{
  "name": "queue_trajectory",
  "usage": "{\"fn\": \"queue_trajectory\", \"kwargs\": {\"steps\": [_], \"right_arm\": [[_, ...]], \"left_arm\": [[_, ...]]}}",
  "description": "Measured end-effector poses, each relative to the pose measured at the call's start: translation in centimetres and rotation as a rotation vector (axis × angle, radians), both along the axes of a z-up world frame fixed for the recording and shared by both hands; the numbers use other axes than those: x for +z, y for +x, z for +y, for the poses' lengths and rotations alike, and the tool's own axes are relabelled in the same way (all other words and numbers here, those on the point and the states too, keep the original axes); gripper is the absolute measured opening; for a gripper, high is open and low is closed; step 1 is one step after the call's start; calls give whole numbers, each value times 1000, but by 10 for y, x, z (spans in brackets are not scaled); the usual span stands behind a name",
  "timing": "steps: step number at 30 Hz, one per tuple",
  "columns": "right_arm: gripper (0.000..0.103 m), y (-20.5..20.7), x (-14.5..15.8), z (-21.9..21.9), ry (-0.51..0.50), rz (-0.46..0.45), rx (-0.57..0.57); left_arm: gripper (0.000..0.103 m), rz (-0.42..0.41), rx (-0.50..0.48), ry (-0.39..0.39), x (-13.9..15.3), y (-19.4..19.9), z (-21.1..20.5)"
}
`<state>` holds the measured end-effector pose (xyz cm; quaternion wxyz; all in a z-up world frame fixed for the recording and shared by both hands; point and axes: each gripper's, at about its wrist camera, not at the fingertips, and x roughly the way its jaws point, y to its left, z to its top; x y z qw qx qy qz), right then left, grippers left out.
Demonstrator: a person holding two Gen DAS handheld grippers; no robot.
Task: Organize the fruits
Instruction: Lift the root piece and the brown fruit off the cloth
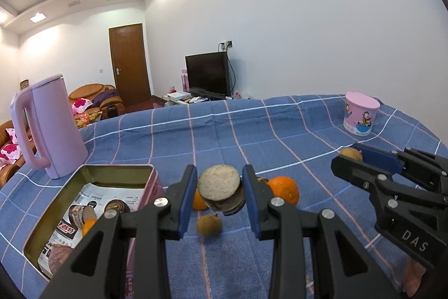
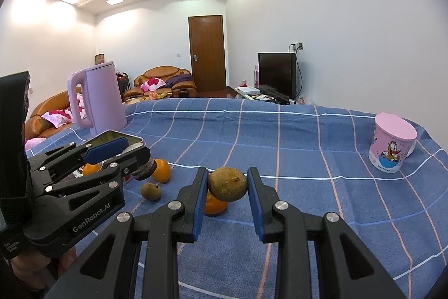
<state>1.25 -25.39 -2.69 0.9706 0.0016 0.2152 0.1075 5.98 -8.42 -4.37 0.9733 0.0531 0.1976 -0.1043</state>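
Left wrist view alone shows inside the open tin (image 1: 92, 173), just left of the left gripper (image 1: 219, 191): printed packets and an orange piece. That gripper clamps a round sandwich cake (image 1: 219, 189), flat face tilted toward the camera. Right wrist view alone shows the right gripper (image 2: 227, 185) pinching a brown kiwi (image 2: 227, 184), long axis running pad to pad, above an orange (image 2: 214, 206). A pink cup (image 2: 392, 146) stands far right.

Home living room: sofa (image 2: 162, 77), television (image 2: 277, 73), wooden door (image 2: 207, 52).
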Motion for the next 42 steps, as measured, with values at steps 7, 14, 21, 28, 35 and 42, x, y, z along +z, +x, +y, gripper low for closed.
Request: {"fn": "queue_trajectory", "kwargs": {"steps": [7, 14, 21, 28, 35, 42], "right_arm": [[30, -5, 2, 0, 0, -28, 2], [30, -11, 3, 0, -1, -55, 7], [30, -13, 3, 1, -1, -59, 8], [30, -9, 3, 6, -15, -43, 13], [30, -4, 1, 15, -28, -15, 26], [30, 2, 0, 27, -38, 0, 49]], "left_arm": [[35, -29, 4, 1, 2, -4, 0], [35, -55, 10, 0, 3, -9, 0], [35, -43, 9, -5, 3, -8, 1], [35, -29, 23, -12, 2, -10, 6], [35, -21, 39, 1, 1, -14, 11], [35, 4, 47, 3, 0, -14, 22]]}}
